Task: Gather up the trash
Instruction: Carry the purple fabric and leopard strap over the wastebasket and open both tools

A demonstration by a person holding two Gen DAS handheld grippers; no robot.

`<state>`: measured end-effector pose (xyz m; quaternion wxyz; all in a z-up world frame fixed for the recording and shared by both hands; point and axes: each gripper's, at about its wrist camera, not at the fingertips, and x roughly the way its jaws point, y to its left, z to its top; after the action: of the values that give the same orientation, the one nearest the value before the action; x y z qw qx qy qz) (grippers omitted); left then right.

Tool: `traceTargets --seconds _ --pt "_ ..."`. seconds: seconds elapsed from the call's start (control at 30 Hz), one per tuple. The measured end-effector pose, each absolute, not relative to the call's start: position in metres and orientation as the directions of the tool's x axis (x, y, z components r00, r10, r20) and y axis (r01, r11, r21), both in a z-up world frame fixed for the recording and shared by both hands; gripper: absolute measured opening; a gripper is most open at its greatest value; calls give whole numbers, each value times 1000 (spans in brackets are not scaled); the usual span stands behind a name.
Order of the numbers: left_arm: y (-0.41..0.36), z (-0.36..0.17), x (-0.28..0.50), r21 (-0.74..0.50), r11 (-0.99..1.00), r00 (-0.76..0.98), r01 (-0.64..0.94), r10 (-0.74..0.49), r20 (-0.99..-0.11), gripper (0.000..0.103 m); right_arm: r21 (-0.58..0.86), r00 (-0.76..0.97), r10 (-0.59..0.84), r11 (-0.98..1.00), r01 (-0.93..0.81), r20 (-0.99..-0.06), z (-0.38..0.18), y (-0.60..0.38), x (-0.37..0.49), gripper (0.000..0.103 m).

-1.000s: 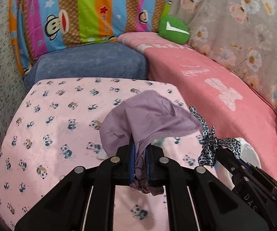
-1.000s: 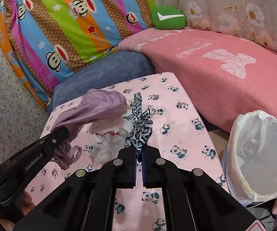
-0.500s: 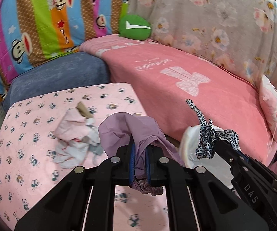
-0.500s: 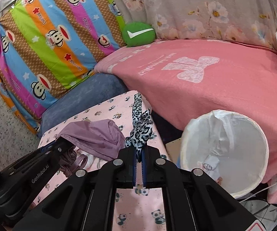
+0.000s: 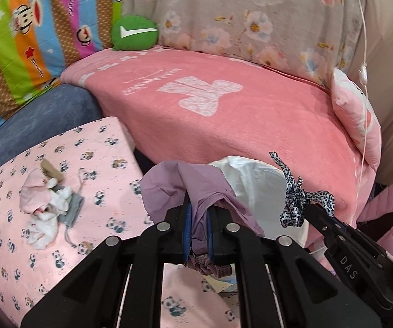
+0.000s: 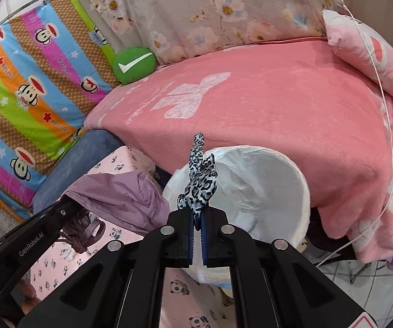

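Pinching purple cloth (image 5: 188,188) in left gripper (image 5: 197,218); leopard-print strip (image 6: 199,183) clamped in right gripper (image 6: 196,224); white-lined bin (image 6: 264,180) at 1 o'clock; crumpled tissues (image 5: 46,205) at 9 o'clock.

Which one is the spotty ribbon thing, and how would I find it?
Find the big pink blanket, then the white-lined trash bin in front of it. Just before the bin, the right gripper pinches a leopard-print strip that sticks up. The left gripper's cloth beside it is plain purple, not spotted.
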<state>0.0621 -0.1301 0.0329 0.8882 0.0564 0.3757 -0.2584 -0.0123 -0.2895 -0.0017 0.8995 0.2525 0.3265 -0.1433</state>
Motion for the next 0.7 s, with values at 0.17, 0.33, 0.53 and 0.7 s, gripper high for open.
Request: traceTargets --seconds 0.17,0.33,0.53,0.7 --pt "-154 28 56 -80 838 562 539 -429 -707 10 365 735 -111 812 455 -669 -11 -312 -23 5" --pt "-167 25 53 -60 827 553 559 -426 -716 12 370 731 -118 802 469 -672 -17 -323 -28 6" --pt "-167 23 55 -44 845 577 534 -401 -712 54 369 731 -124 798 475 -671 -19 -322 -28 12" --pt "-164 24 55 -29 857 600 514 -384 -702 74 380 736 -124 793 477 -666 -18 -320 -28 15"
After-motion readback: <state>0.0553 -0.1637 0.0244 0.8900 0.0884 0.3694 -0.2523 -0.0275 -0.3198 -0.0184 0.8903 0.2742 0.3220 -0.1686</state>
